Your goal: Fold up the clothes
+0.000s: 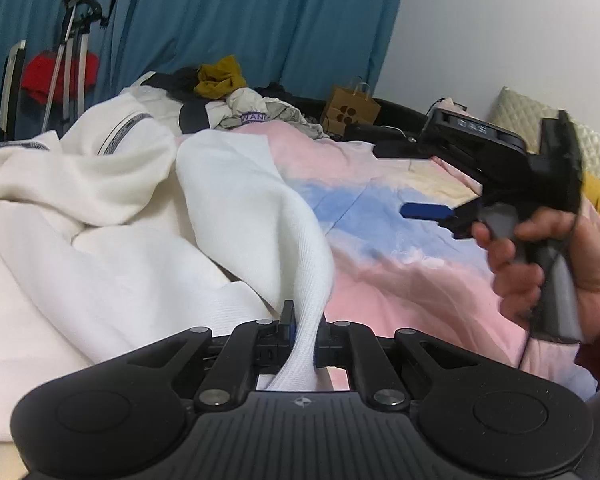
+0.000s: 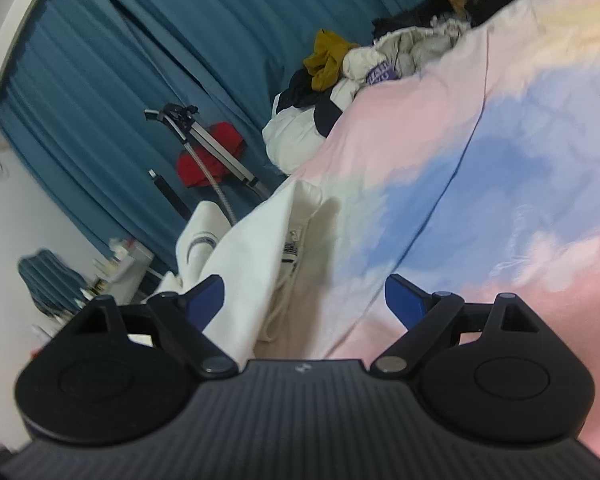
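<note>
left claw [image 1: 304, 334] pinching ribbed white knit garment [image 1: 240, 208] | right claw [image 2: 304, 300] spread | soft pastel bedsheet [image 1: 400, 280]

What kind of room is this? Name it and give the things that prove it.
Most likely a bedroom: a bed with a pink and blue cover, a quilted pillow at its head, and blue curtains behind a clothes pile.

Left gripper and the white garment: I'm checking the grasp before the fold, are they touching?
Touching. The left wrist view shows the left gripper shut, with a strip of the white garment pinched between its fingers.
</note>
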A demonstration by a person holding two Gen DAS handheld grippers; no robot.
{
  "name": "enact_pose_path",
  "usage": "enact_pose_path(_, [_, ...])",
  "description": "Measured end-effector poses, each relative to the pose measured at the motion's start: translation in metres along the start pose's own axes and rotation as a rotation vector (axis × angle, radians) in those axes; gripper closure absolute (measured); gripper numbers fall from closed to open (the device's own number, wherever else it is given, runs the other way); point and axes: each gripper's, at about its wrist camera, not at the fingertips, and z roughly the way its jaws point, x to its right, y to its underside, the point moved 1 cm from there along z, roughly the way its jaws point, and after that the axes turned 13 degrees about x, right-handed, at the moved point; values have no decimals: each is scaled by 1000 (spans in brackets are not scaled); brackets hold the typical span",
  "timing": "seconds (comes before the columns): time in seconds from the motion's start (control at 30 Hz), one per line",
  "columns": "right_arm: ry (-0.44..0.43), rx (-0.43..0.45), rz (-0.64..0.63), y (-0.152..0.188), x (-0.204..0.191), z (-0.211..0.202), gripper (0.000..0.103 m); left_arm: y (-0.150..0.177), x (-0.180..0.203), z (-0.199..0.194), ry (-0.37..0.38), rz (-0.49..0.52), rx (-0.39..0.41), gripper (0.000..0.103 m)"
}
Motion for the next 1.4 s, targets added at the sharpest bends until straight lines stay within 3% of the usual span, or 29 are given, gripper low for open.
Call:
enact_pose_path(0.2, [-39,-107,156,2,17,66,19,7,-9,4,12,-9,-23,96])
enact_pose_path(0.4, [-105,-149,137,9,5,128,21,12,-15,14,46,-37,-37,96])
enact_pose_path(0.5, [-103,-168,118,14,-1,163,37,15,-19,20,65,-53,-41,96])
enact_pose_path(0.57, [-116,-154,119,14,-5,179,61,16,-22,24,77,-61,-41,96])
enact_pose_path(0.6, [-128,-148,119,14,-6,182,68,17,-24,26,84,-66,-39,95])
enact_pose_path(0.67, [-133,-134,112,12,-7,184,96,16,-24,28,102,-78,-26,95])
enact_pose_path(0.8, [-124,-69,90,-11,-9,170,97,12,-24,26,155,-108,20,96])
enact_pose_path(0.97, [-133,148,55,-68,-23,106,97,2,-19,14,217,-106,105,96])
enact_pose_path(1.1, [-20,325,-54,-91,-22,29,97,-2,-13,11,228,-97,138,95])
enact_pose_path(1.17, [82,337,-60,-88,-7,-4,97,1,-11,13,218,-74,126,95])
enact_pose_path(1.27, [239,227,85,-76,41,-38,97,14,-7,20,189,-42,75,95])
enact_pose_path(1.4, [381,131,455,-45,108,-69,95,28,-7,23,157,-16,27,94])
